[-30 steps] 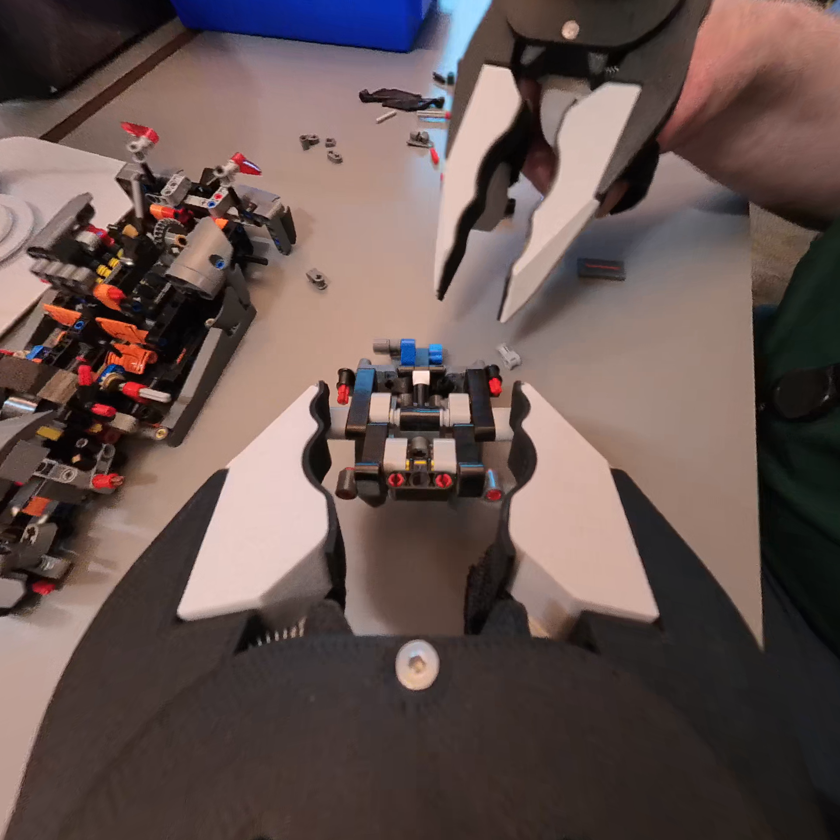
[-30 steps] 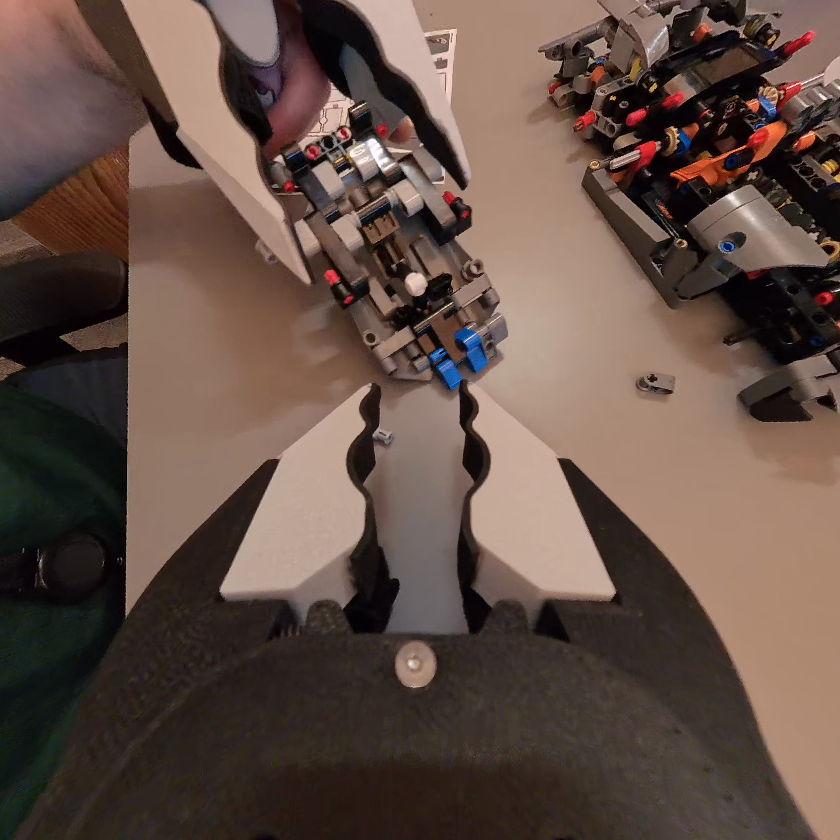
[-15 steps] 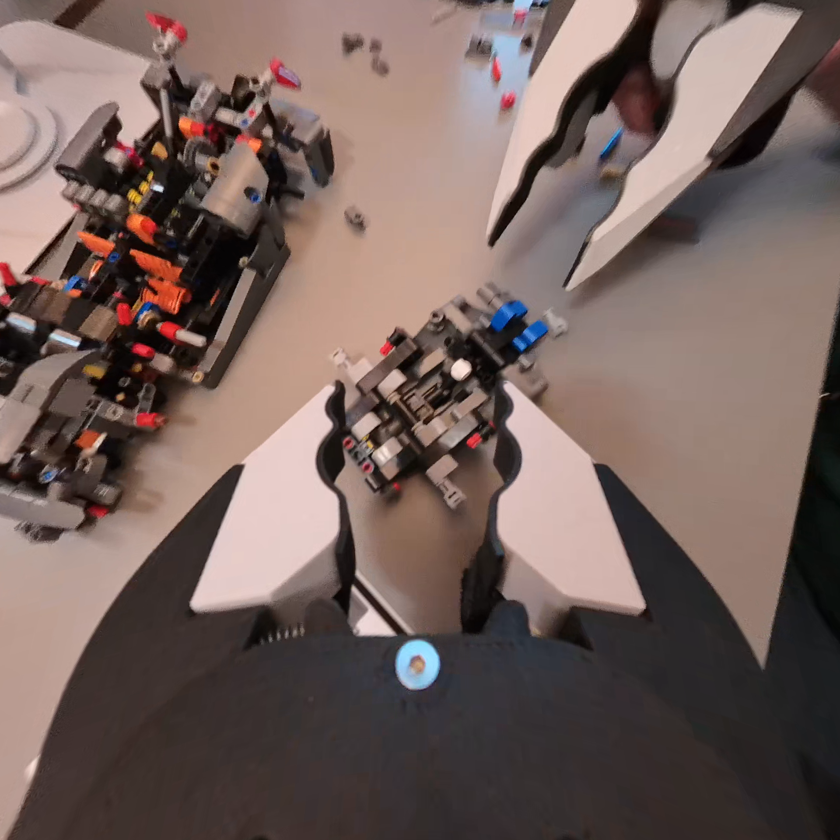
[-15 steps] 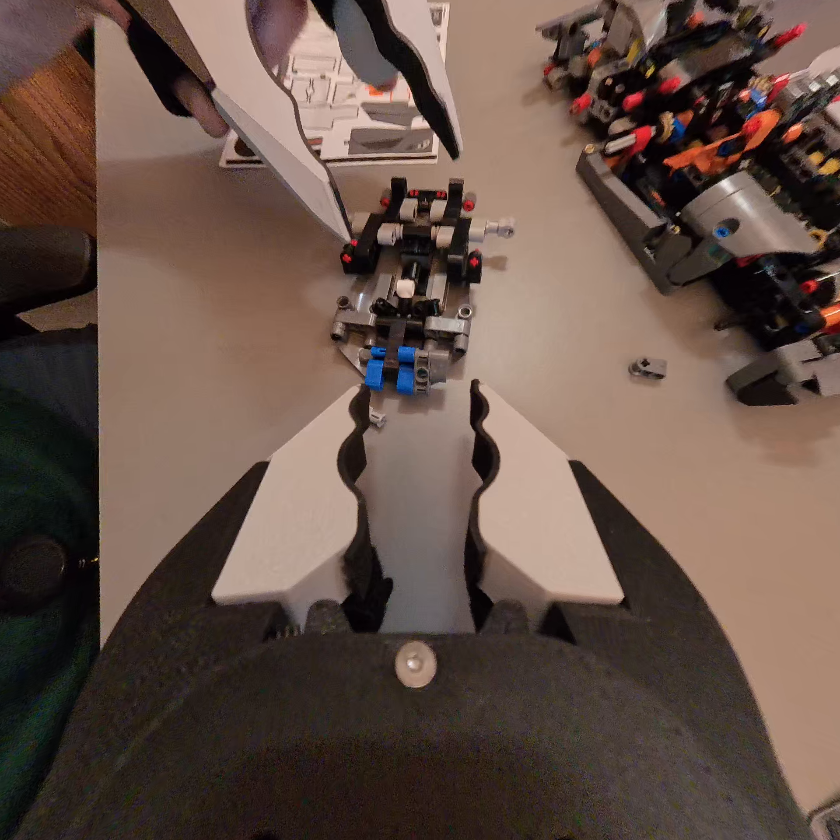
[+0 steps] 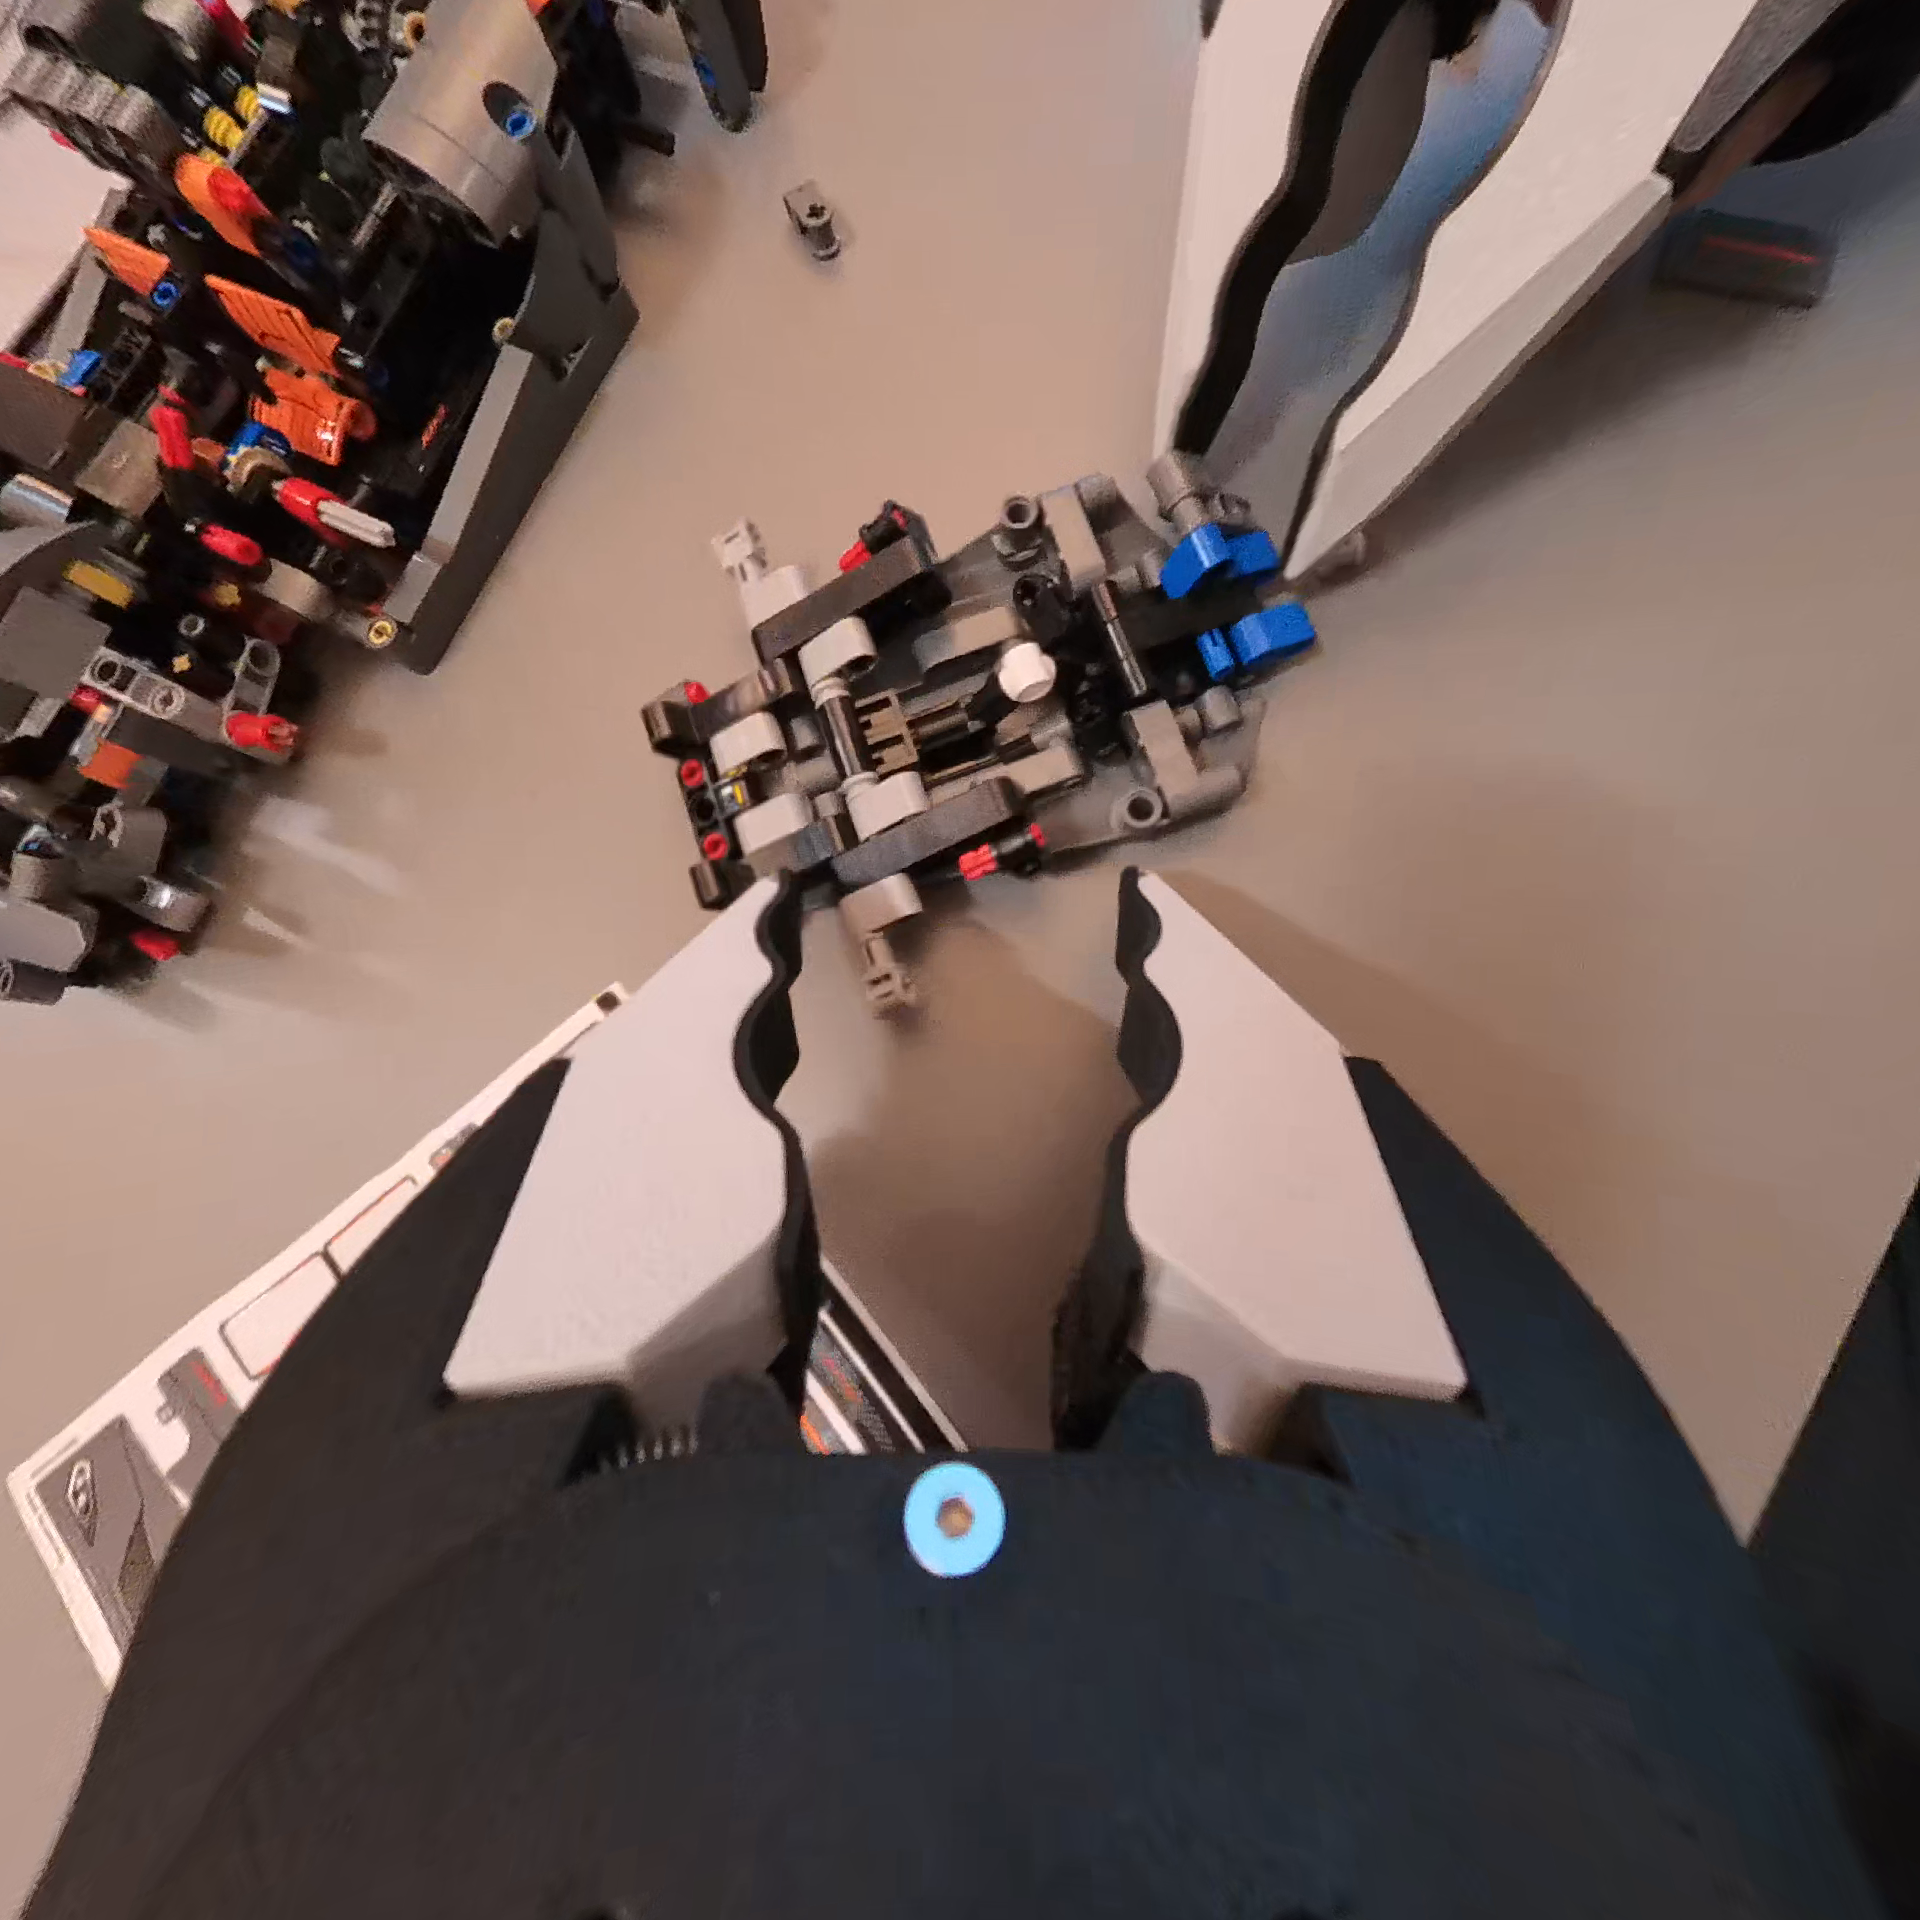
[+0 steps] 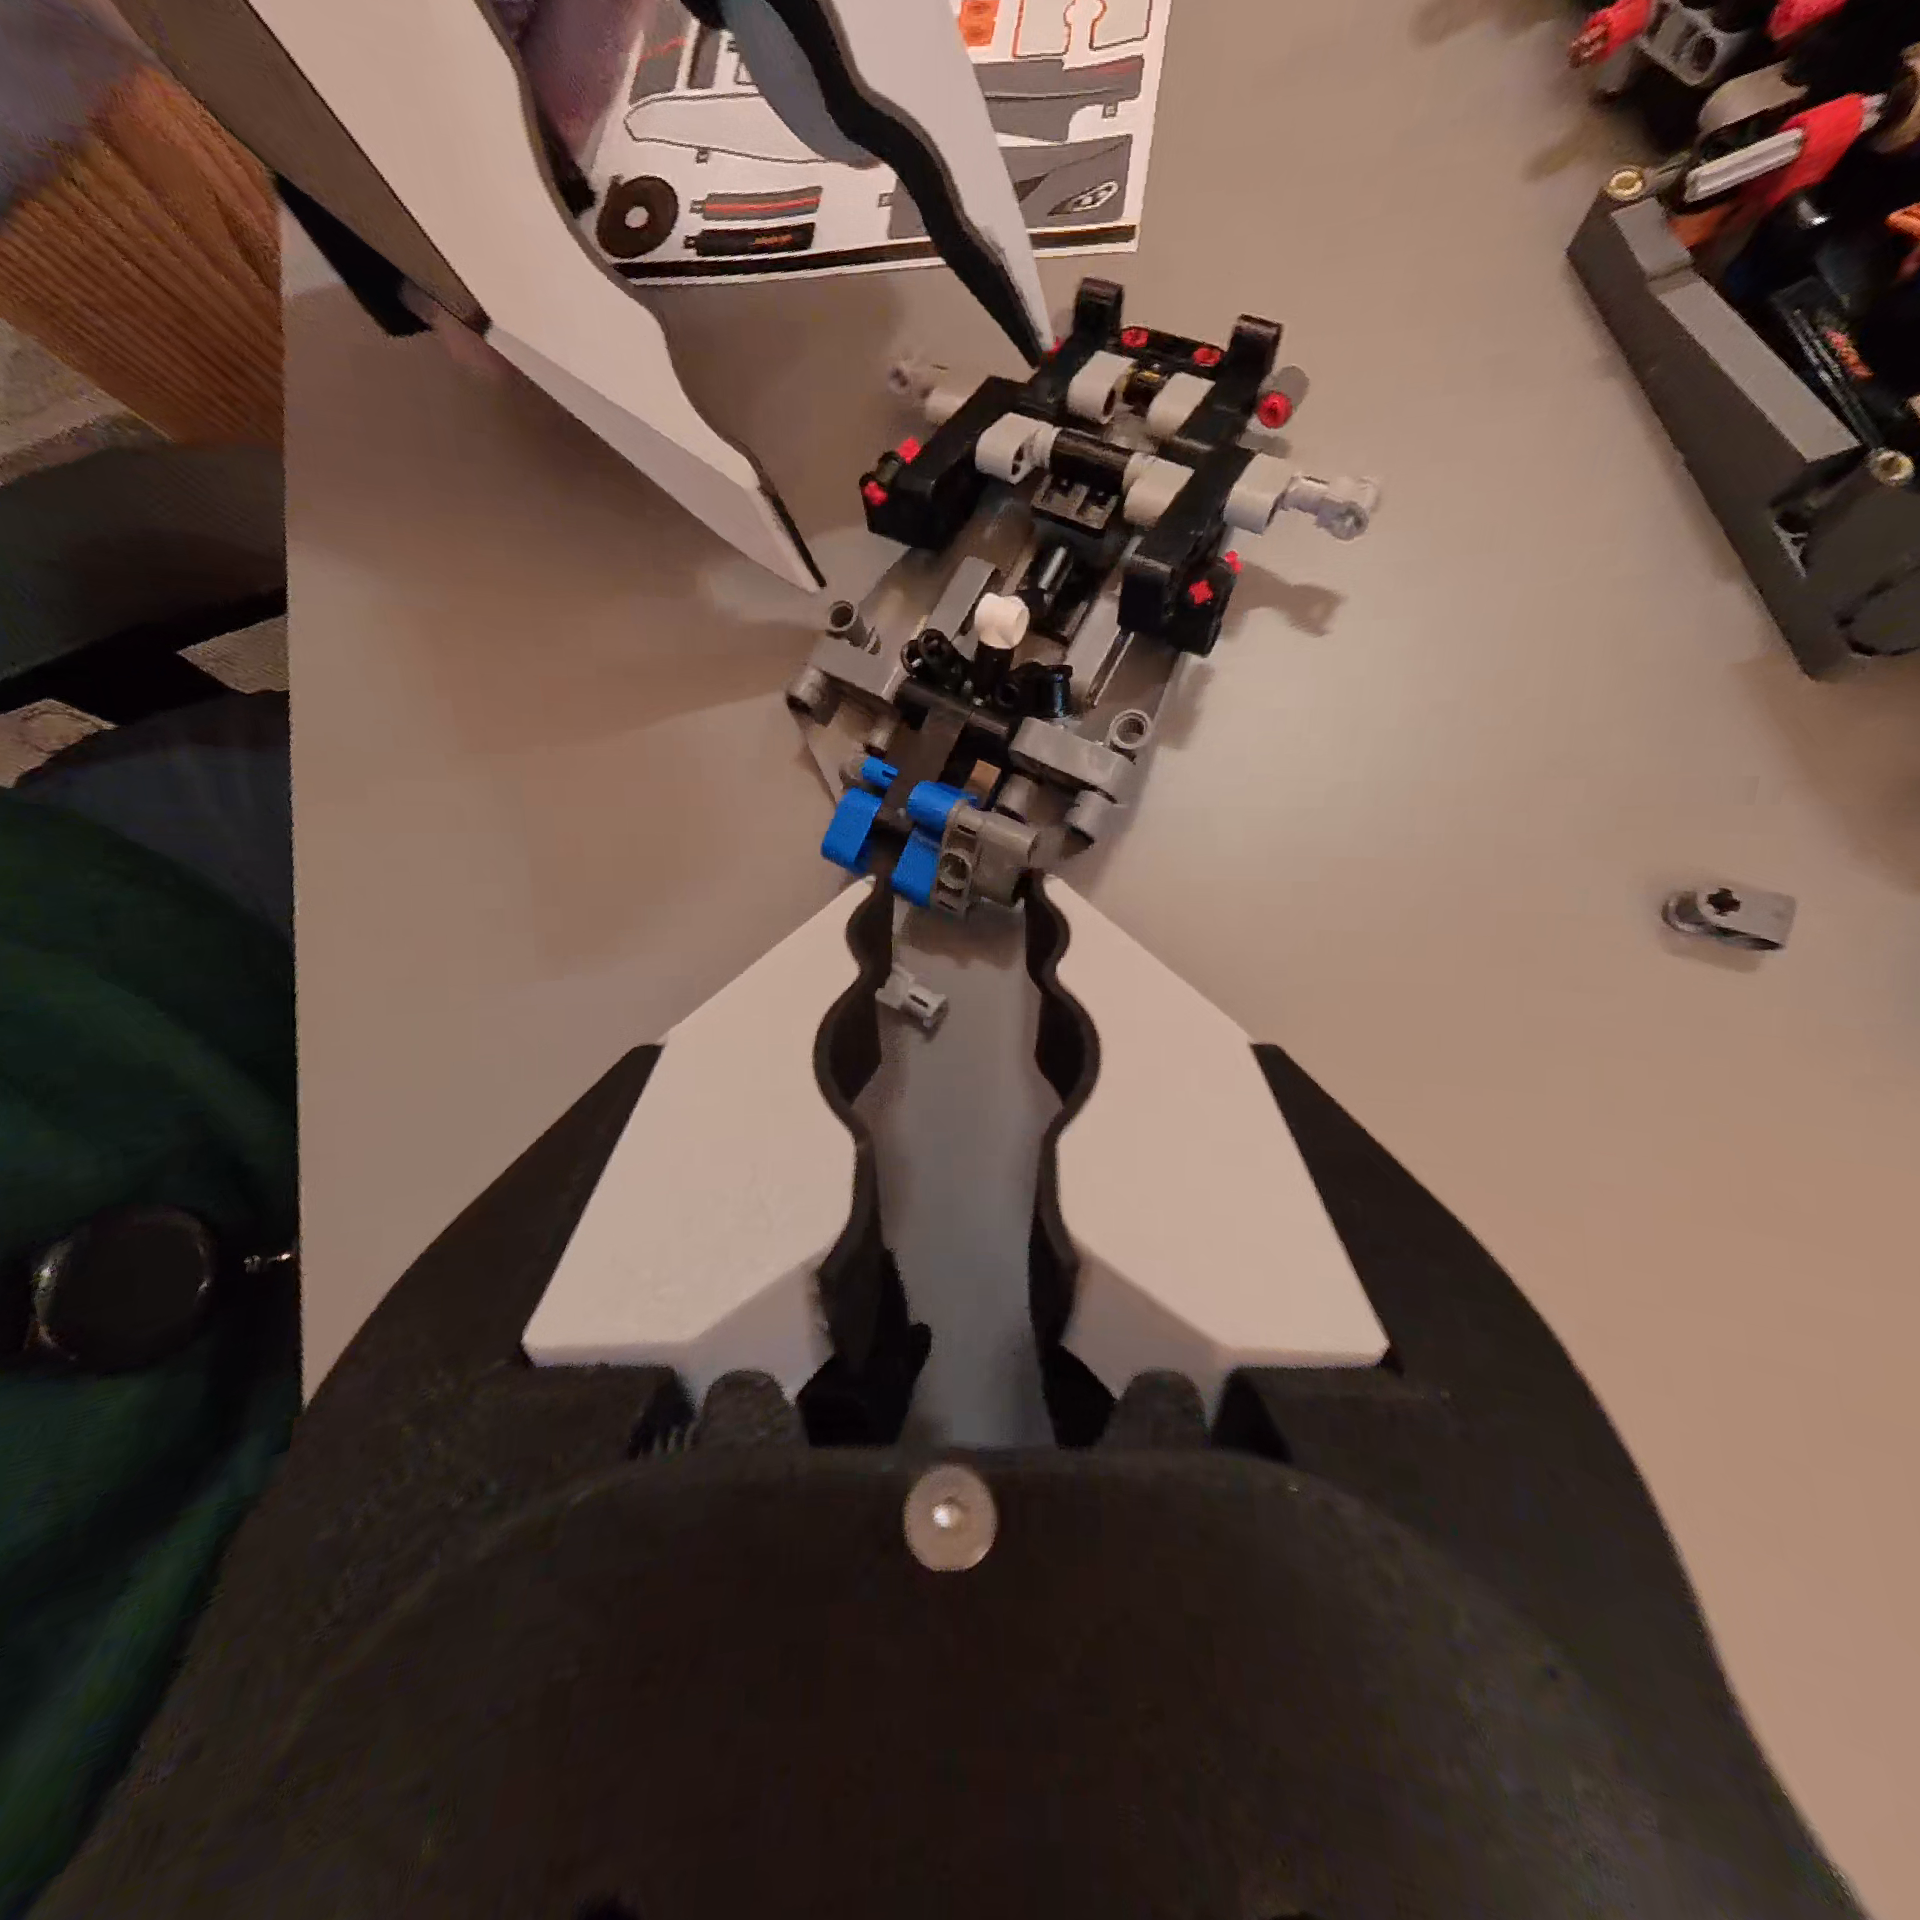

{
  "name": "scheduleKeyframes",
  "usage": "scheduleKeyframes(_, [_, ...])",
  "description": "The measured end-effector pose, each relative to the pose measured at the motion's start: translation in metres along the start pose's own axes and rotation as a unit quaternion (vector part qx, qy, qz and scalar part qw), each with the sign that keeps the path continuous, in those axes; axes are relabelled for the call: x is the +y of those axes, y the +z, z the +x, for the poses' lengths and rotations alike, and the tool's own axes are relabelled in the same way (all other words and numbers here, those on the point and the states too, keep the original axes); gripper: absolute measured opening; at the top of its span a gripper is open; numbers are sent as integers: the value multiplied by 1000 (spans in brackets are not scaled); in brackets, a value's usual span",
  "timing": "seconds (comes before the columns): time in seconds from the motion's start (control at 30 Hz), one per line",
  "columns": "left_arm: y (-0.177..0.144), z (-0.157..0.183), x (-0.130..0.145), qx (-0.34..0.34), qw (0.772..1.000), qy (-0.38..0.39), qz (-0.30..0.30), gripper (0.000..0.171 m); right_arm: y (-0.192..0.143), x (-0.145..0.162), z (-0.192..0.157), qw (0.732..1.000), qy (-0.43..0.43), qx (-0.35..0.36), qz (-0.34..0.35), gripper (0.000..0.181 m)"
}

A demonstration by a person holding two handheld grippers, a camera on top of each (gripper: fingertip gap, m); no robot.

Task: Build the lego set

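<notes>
A small black and grey Lego sub-assembly (image 5: 935, 707) with a blue end lies flat on the grey table (image 5: 1455, 935). My left gripper (image 5: 954, 883) is open and empty, its tips just short of the sub-assembly's side. My right gripper (image 6: 954, 883) is open, its tips on either side of the blue and grey end of the sub-assembly (image 6: 1039, 623). A small grey pin (image 6: 912, 1003) lies on the table between the right fingers. The right gripper (image 5: 1247, 499) also shows in the left wrist view, and the left gripper (image 6: 925, 468) in the right wrist view.
A large part-built model (image 5: 312, 364) stands to the left, also in the right wrist view (image 6: 1766, 364). A sticker sheet (image 6: 883, 187) lies under the left gripper. A loose grey connector (image 6: 1725, 914) and a dark tile (image 5: 1745, 260) lie nearby. The table edge (image 6: 291, 831) faces a person in green. Some 9 centimeters of space lies between my two pairs of fingers. Between my right fingertips and the loose grey connector (image 6: 1725, 914) there is roughly 11 centimeters. The left camera catches it too, in the left wrist view (image 5: 819, 204).
My left gripper let go of the sub-assembly and drew back; the sub-assembly now lies turned on the table. My right gripper moved in to its blue end.
</notes>
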State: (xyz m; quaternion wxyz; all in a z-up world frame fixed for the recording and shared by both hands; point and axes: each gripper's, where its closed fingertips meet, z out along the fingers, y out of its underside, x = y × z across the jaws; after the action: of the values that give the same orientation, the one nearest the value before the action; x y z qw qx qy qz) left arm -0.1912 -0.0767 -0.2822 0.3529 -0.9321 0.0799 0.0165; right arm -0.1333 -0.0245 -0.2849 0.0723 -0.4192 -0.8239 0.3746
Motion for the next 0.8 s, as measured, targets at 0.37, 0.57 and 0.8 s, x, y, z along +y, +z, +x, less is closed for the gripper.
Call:
scheduleKeyframes(0.37, [-7,2,6,-18,1000,1,11,61,-4,1,-12,1000,-1,2,2,23])
scheduleKeyframes(0.57, [-9,9,7,-33,999,7,11,61,-3,-1,-12,1000,-8,8,-5,27])
scheduleKeyframes(0.8, [-24,16,-1,-35,998,1,46,59,-79,18,14,996,4,85,32,29])
